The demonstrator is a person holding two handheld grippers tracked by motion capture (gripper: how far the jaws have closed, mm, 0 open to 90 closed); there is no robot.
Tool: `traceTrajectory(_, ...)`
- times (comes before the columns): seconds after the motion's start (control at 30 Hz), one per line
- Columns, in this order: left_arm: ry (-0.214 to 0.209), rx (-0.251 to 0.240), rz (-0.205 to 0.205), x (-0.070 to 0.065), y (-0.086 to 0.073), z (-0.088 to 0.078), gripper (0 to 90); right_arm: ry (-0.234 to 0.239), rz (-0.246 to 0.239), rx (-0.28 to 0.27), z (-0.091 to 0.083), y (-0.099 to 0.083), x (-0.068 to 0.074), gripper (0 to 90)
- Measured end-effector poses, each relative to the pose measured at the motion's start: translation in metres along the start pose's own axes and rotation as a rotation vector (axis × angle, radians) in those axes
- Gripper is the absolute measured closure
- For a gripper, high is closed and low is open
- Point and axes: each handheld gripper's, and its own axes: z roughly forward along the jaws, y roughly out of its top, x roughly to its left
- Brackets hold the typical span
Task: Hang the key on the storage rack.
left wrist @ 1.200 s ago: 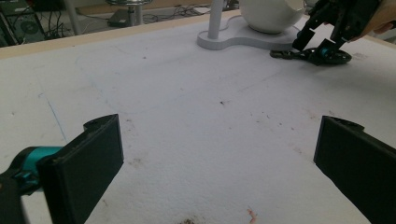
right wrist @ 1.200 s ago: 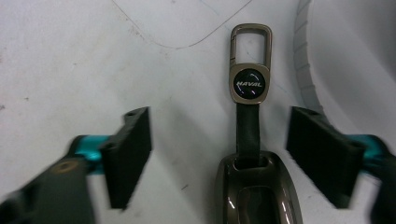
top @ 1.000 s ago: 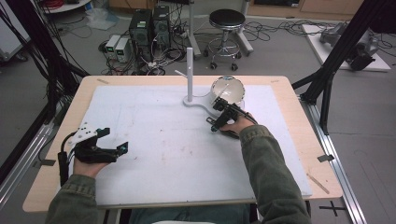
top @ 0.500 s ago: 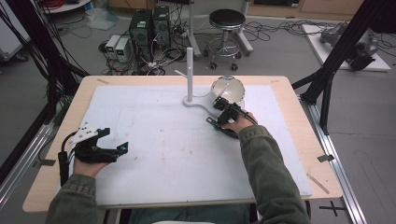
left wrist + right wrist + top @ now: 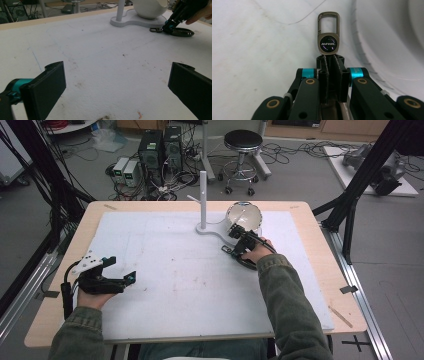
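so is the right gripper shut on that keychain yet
Yes, shut: the right gripper has just closed, its black pads pinching the keychain.

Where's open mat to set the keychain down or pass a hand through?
Free: the wide middle of the white mat, between the open left gripper and the right gripper, plus its near edge. Crowded: the far right, where the white stand, bowl and keychain in the shut right gripper sit together.
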Motion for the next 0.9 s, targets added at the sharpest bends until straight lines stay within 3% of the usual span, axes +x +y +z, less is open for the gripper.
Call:
traceTrajectory(0.1,0.0,-0.001,0.0,0.0,0.0,0.0,1.9,0.016,-0.015,-0.007,-0.003,-0.002,0.0,84.1)
traceTrajectory(0.33,-0.003,-0.003,-0.002,0.0,0.0,0.0,1.9,0.08,0.005,-0.047,-0.022,-0.008,-0.005,84.0)
traceTrajectory(0.57,-0.003,-0.01,-0.007,0.001,0.001,0.001,1.9,0.143,0.009,-0.114,-0.042,-0.013,-0.005,83.9)
traceTrajectory(0.7,-0.01,-0.011,-0.007,0.001,0.001,0.001,1.9,0.121,-0.004,-0.111,-0.054,-0.012,-0.006,83.9)
traceTrajectory(0.77,-0.016,-0.003,-0.004,0.001,0.0,0.002,1.9,0.107,-0.01,-0.137,-0.065,-0.008,-0.004,83.8)
traceTrajectory(0.9,-0.024,-0.002,0.002,0.0,0.0,0.003,1.9,0.11,-0.018,-0.153,-0.074,-0.003,-0.002,83.8)
